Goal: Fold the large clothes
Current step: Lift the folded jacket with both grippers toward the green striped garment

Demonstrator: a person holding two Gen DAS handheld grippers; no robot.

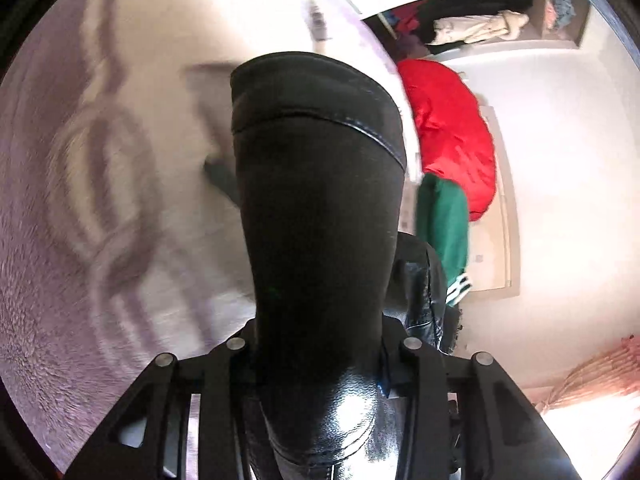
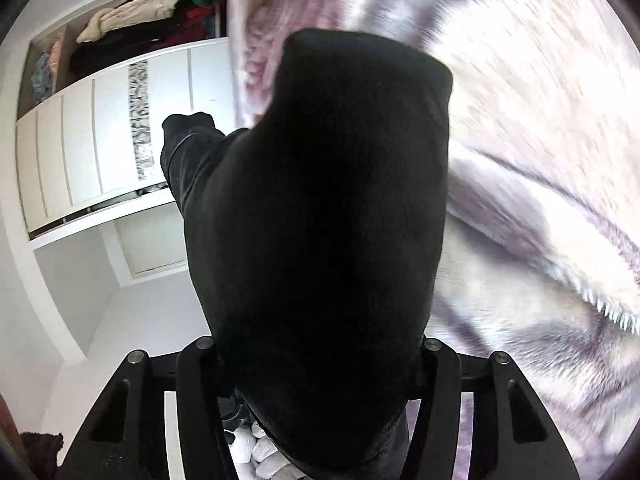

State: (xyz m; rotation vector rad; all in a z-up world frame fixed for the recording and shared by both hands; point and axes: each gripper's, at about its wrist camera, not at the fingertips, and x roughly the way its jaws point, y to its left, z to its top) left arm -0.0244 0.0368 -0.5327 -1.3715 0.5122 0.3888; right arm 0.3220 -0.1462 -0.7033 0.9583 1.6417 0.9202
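A black leather garment (image 1: 320, 208) fills the middle of the left wrist view and drapes over my left gripper (image 1: 320, 360), hiding its fingers; a stitched hem runs across its top. The same black garment (image 2: 320, 220) covers my right gripper (image 2: 320, 360) in the right wrist view, with a sleeve-like end sticking out to the left (image 2: 188, 148). Both grippers are clamped into the fabric and hold it above a fluffy grey-and-white blanket (image 1: 100, 200). The fingertips are hidden.
The blanket (image 2: 540, 160) lies under and beside the garment. A red garment (image 1: 452, 132) and a green one with white stripes (image 1: 444, 232) lie at the blanket's edge. An open white wardrobe (image 2: 100, 148) with hanging clothes stands behind. Pale floor lies beside it.
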